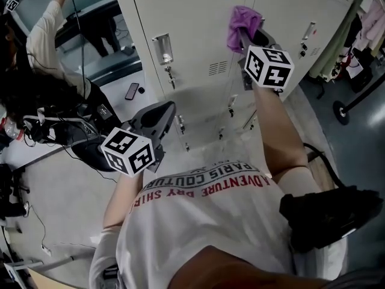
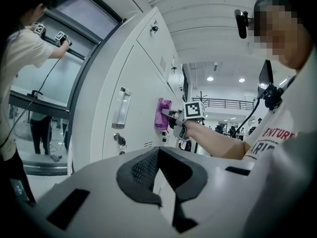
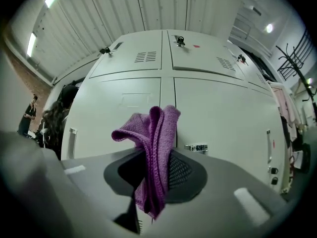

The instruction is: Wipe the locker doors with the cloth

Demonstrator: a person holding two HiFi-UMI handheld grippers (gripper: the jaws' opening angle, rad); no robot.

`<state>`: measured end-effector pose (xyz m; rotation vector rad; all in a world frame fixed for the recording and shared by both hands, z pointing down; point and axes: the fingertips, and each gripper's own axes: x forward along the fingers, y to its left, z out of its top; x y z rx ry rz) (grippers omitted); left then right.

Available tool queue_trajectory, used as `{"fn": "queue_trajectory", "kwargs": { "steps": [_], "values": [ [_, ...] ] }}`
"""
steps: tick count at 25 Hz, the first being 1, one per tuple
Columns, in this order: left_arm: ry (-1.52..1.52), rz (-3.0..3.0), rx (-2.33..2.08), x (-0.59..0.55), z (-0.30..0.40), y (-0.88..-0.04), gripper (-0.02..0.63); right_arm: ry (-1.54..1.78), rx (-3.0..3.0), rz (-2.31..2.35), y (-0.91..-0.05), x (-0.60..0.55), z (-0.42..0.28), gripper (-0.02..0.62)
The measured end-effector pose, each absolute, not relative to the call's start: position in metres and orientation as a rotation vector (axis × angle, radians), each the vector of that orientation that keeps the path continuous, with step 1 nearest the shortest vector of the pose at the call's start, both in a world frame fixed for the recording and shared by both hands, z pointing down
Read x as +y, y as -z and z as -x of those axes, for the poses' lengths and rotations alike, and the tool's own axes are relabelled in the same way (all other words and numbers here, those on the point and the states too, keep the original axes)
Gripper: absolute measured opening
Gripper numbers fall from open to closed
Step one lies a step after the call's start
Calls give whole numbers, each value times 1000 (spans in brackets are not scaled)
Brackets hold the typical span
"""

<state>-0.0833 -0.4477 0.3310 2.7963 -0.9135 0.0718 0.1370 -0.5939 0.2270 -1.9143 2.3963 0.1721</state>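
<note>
Between right gripper jaws: cloth clamped, by locker door | left gripper jaws together, empty | advice: press flat, overlap strokes

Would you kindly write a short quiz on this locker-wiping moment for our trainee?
1. True or false: the left gripper holds the cloth.
2. What colour is the cloth? A green, B purple, C white.
3. Which gripper is up at the locker doors?
Key: 1 false, the right gripper holds it; 2 B; 3 the right gripper.
</note>
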Motion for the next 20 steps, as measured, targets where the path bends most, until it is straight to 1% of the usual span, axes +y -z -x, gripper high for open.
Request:
{"fn": "queue_trajectory", "kwargs": {
  "steps": [4,7,14,17,20],
  "values": [
    [-67,-2780,-925,-452,86,-336,2,-200,2393,1917,-227,-595,-138,61],
    [-68,-2768,-937,-453,88,-338,2,-246,2414,1852,-219,-583,-123,61],
    [-86,-2746,-961,-457,99,-348,2,-230,2553,1486,-225,-535,-35,61],
    [-78,-2737,-985,-459,105,-348,2,-254,2663,1373,-244,-527,8,61],
    [-84,-2729,-997,-460,107,-349,2,-250,2736,1322,-270,-529,36,61]
  ]
}}
